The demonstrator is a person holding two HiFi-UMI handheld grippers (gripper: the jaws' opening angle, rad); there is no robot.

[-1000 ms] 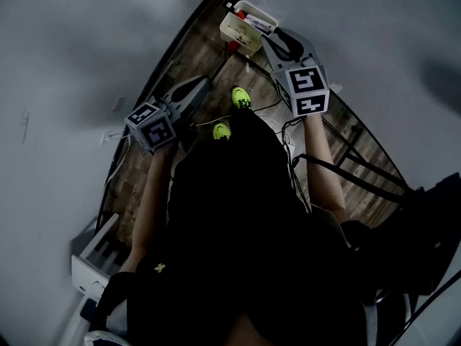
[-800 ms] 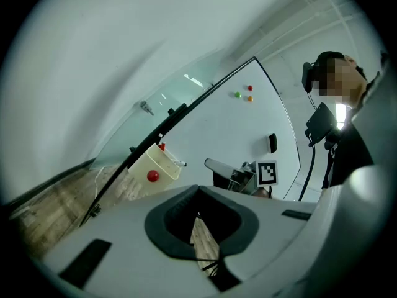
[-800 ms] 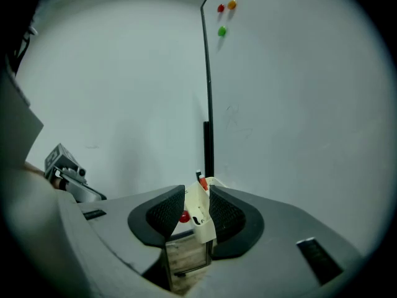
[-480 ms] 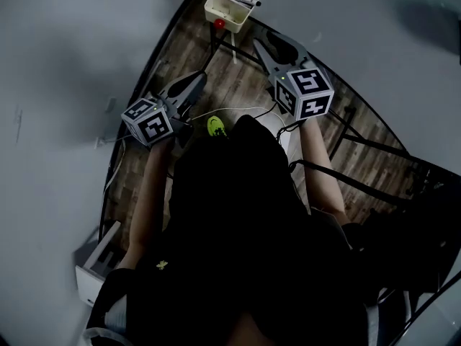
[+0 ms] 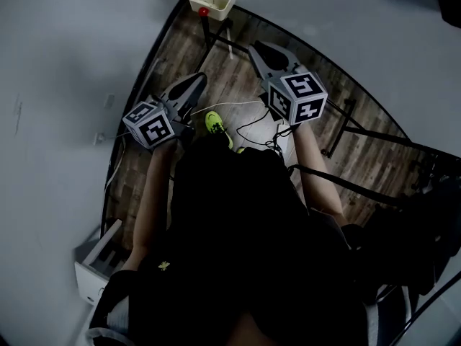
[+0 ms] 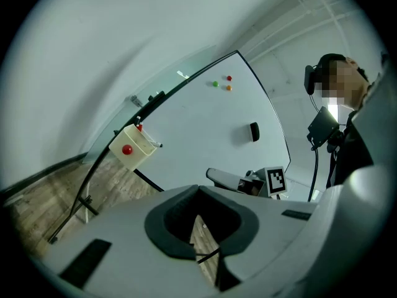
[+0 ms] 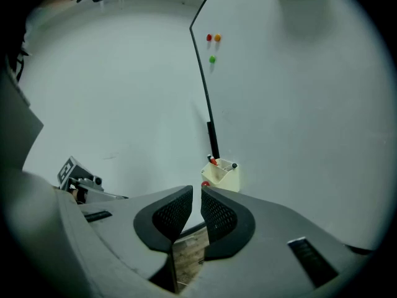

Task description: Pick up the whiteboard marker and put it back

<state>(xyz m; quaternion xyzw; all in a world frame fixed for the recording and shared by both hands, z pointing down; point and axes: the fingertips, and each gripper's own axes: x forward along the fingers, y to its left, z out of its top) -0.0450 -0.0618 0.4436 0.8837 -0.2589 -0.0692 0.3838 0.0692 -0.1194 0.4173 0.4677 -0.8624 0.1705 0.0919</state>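
Straight ahead of right hand-held gripper (image 7: pixel 197 191), well apart, beyond narrowly parted, empty jaws just closing: whiteboard marker (image 7: pixel 232 166), propped aslant in cream holder (image 7: pixel 224 177) on whiteboard (image 7: pixel 298 104) frame. Farther from left hand-held gripper (image 6: pixel 198 188), closed and empty.

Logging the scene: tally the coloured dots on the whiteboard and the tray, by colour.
Red dots: 2, one on the tray
Orange dot: 1
Green dot: 1
Total: 4
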